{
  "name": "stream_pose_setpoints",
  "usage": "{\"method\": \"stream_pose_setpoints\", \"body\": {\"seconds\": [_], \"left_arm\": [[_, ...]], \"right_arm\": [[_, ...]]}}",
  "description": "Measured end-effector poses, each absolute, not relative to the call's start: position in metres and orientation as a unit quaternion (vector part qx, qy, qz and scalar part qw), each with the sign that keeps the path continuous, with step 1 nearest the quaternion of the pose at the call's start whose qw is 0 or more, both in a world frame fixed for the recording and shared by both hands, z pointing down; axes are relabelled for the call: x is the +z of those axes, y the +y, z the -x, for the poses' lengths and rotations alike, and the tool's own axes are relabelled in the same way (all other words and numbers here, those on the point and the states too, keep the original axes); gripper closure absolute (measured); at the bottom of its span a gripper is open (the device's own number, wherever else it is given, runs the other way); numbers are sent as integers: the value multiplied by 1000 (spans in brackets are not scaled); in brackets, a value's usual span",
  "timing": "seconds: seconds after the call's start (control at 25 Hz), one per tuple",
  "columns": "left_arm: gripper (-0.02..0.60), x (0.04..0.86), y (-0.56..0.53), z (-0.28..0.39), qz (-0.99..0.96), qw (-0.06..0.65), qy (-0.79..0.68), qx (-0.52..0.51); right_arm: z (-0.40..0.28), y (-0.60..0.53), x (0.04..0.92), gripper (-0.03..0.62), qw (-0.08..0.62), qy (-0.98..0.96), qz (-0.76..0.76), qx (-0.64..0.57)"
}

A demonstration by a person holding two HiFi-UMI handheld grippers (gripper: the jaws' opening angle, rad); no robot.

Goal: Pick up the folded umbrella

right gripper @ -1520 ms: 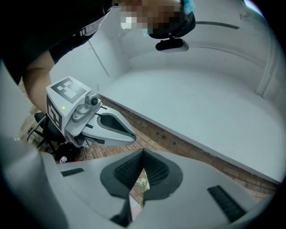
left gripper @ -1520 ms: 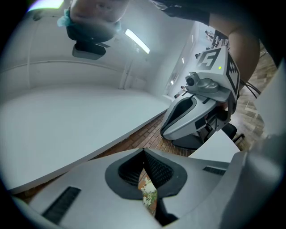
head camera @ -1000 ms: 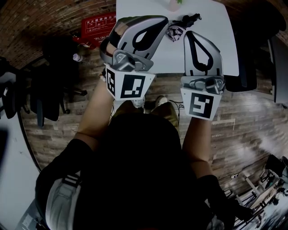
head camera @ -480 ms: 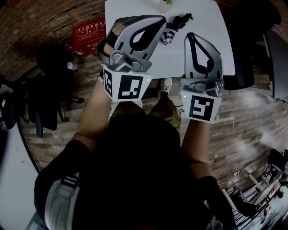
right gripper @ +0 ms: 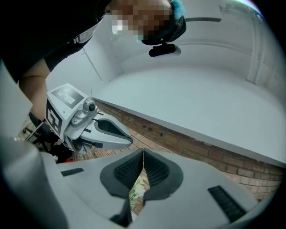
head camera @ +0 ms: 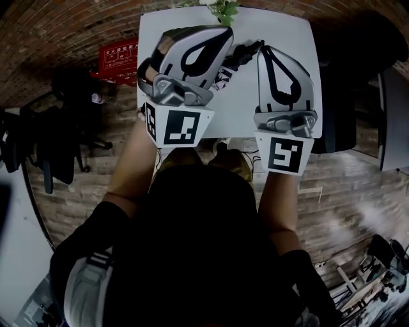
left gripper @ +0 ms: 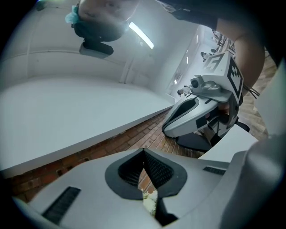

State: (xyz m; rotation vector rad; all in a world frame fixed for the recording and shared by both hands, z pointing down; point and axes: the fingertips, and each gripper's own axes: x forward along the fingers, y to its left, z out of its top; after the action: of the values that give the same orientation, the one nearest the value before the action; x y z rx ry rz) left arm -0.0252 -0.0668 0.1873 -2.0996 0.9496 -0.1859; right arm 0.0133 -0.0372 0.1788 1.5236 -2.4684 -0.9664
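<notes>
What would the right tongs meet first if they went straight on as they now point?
Probably the brick wall; the shut right tongs point slightly upward, seemingly over the plant. Depth is unclear.

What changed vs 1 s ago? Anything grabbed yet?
The left tongs and right tongs moved forward from the near edge to over the white table, now either side of the folded umbrella in the head view. Nothing grabbed or released. Unchanged: both shut, empty; umbrella lying on the table.

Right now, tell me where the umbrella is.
In the head view, upper centre, the umbrella lies on the table between the left hand-held gripper and the right hand-held gripper, near the plant.
</notes>
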Motion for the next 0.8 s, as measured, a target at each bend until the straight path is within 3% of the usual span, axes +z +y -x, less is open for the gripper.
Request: {"method": "stream_pose_setpoints", "body": {"seconds": [0.8], "left_arm": [[571, 217, -131, -40, 819, 373, 412, -143]], "right_arm": [[-73, -107, 205, 565, 1, -855, -434, -282]]}}
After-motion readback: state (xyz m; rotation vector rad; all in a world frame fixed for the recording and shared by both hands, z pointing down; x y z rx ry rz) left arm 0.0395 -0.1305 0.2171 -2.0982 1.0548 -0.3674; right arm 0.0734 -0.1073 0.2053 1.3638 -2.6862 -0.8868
